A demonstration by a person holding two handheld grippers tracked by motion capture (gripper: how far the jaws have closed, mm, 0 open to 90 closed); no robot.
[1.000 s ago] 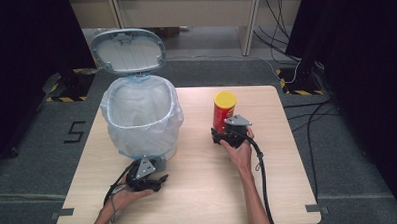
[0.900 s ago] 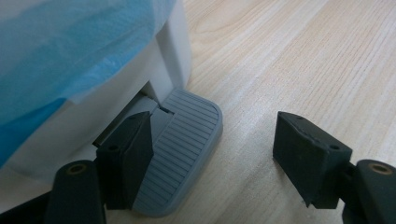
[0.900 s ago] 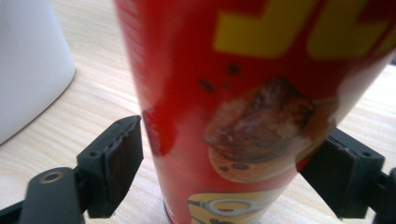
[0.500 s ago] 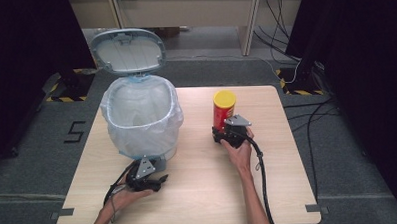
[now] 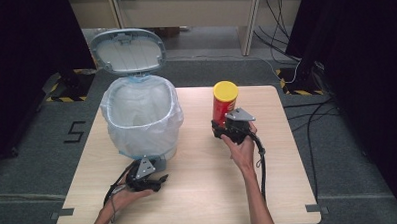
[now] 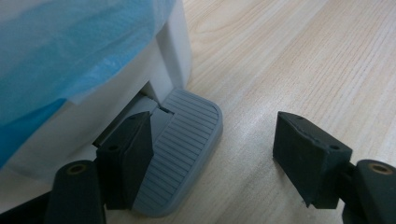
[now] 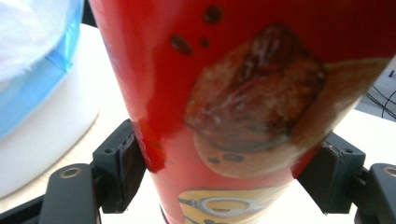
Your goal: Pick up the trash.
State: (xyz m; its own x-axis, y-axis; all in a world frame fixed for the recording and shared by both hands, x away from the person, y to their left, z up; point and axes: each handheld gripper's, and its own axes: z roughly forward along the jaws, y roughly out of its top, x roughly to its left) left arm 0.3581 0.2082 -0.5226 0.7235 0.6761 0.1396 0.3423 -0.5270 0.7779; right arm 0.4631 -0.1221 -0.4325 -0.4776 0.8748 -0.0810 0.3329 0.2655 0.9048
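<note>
While the left gripper [image 5: 161, 179] rests at the near-left of the table [image 5: 199, 192] with one jaw laid on the bin's grey ribbed pedal [image 6: 187, 140], the lid [image 5: 128, 50] of the pedal bin [image 5: 139, 119] stands raised at the far side. The left jaws stand wide apart and clasp nothing; only the jaw nearer the bin bears on the pedal, the other hangs over bare tabletop.

The right gripper [image 5: 218, 129] has its 2 jaws clamped on the lower body of the red crisp tube [image 5: 224, 103], 1 pad on each side, as the right gripper view shows. The tube, with its yellow cap [image 5: 225, 89], stands upright right of centre on the table, well apart from the bin. Whether its base is clear of the wood cannot be told from the high view.

Step in hand, as judged: the tube is secured and ready for transfer, with the bin held open for it (the blue-tinted liner [image 5: 136, 111] lines the mouth).

Next move, as judged:
1. Raise the tube high enough to clear the liner's rim.
2. Carry it left until it is over the bin opening.
3. Keep the pedal pressed throughout, or the lid may drop.
4. Open the right jaws only once the tube is above the mouth.
</note>
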